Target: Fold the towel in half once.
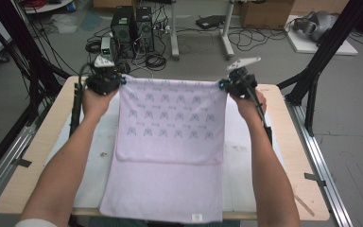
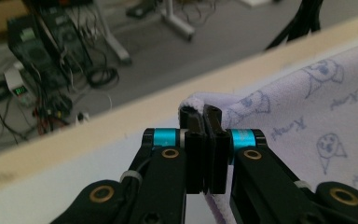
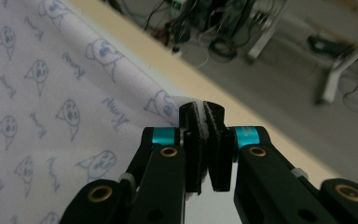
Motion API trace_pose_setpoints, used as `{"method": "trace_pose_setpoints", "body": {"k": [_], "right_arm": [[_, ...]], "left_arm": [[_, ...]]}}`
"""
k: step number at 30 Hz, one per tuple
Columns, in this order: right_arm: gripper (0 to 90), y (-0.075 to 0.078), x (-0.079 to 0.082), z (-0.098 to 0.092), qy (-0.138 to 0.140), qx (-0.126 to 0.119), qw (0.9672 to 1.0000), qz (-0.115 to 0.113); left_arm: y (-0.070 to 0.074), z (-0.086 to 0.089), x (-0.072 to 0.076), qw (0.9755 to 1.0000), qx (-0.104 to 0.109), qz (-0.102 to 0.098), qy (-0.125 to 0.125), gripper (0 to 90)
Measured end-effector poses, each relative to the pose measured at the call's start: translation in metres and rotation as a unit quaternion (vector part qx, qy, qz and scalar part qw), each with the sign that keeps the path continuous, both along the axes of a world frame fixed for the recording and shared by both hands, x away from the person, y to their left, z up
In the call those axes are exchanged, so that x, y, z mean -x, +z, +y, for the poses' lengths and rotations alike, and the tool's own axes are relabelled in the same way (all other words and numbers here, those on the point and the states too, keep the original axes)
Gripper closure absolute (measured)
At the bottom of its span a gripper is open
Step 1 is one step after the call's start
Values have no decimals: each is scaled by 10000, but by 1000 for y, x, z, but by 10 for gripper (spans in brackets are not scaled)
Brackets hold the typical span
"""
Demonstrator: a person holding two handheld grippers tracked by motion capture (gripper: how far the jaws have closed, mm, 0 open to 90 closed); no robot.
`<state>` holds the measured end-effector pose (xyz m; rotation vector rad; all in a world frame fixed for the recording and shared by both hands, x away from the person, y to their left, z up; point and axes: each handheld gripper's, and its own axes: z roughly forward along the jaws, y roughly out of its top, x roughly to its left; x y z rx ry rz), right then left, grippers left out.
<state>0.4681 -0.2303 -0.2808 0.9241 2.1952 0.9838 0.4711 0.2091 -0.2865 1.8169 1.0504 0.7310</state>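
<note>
On top of the big pale wooden table (image 1: 290, 156) with its white mat lies a soft, light purple towel with little blue animal faces (image 1: 170, 142). Its long side runs from the far edge toward the person, and its near end hangs over the table's front. The left gripper (image 1: 123, 81) pinches the far left corner tight. The right gripper (image 1: 221, 85) pinches the far right corner. If one pinch slips, that corner could drop and the towel would sag crooked.
</note>
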Motion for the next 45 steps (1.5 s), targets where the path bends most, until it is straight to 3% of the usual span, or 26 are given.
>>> {"method": "trace_pose_setpoints", "body": {"k": [2, 3, 4, 5, 11, 12, 15, 16, 17, 19, 21, 22, 25, 29, 31, 32, 35, 39, 43, 45], "right_arm": [[839, 21, -7, -3, -4, -254, 9997, -70], [737, 22, -9, -3, 3, -377, 9993, 14], [598, 20, -13, -2, -53, -441, 9989, 152], [553, 14, -16, -2, -120, -430, 9986, 295], [493, -45, -5, -2, 40, -286, 9968, 745], [489, -50, -2, -2, 22, -280, 9959, 865], [484, -68, 12, -3, 166, -296, 9952, 917], [468, -70, 14, -3, 200, -205, 9936, 1092], [482, -73, 19, -3, 291, -266, 9924, 1169], [503, -79, 31, -2, 438, -332, 9927, 1075], [529, -85, 41, 0, 600, -409, 9902, 1195], [539, -88, 47, 1, 697, -371, 9899, 1181], [542, -98, 64, 2, 811, -316, 9900, 1114], [599, -114, 78, -1, 961, -391, 9873, 1204], [620, -124, 83, -2, 1010, -418, 9851, 1325], [631, -128, 86, -2, 1015, -450, 9852, 1308], [646, -140, 93, -1, 1072, -483, 9837, 1358], [645, -149, 92, 5, 1116, -263, 9806, 1590], [685, -155, 90, 9, 1100, -140, 9799, 1659], [758, -155, 90, 9, 1120, -101, 9803, 1624]], "left_arm": [[14, 3, -3, 10000, 9, -55, 26, 863], [14, 3, -4, 9999, -11, -14, 102, 784], [11, 4, -5, 9997, -72, 101, 199, 646], [5, 6, -5, 9995, -95, 228, 180, 592], [-38, 19, 9, 9982, -161, 570, 38, 586], [-47, 21, 13, 9979, -172, 630, 14, 585], [-66, 24, 27, 9968, -260, 746, -133, 577], [-71, 25, 33, 9964, -307, 760, -219, 572], [-77, 25, 38, 9963, -297, 763, -275, 571], [-88, 25, 49, 9953, -264, 842, -392, 572], [-97, 25, 61, 9947, -256, 849, -527, 578], [-100, 25, 64, 9927, -335, 984, -604, 579], [-108, 23, 80, 9922, -382, 932, -736, 577], [-119, 24, 99, 9910, -203, 937, -939, 591], [-124, 24, 105, 9868, -130, 1081, -1195, 649], [-128, 24, 108, 9854, -157, 1055, -1328, 703], [-136, 21, 111, 9832, -209, 1174, -1378, 720], [-142, 17, 106, 9806, -242, 1245, -1493, 695], [-153, 10, 104, 9742, -509, 1544, -1565, 652], [-153, 9, 104, 9758, -559, 1469, -1523, 690]]}}
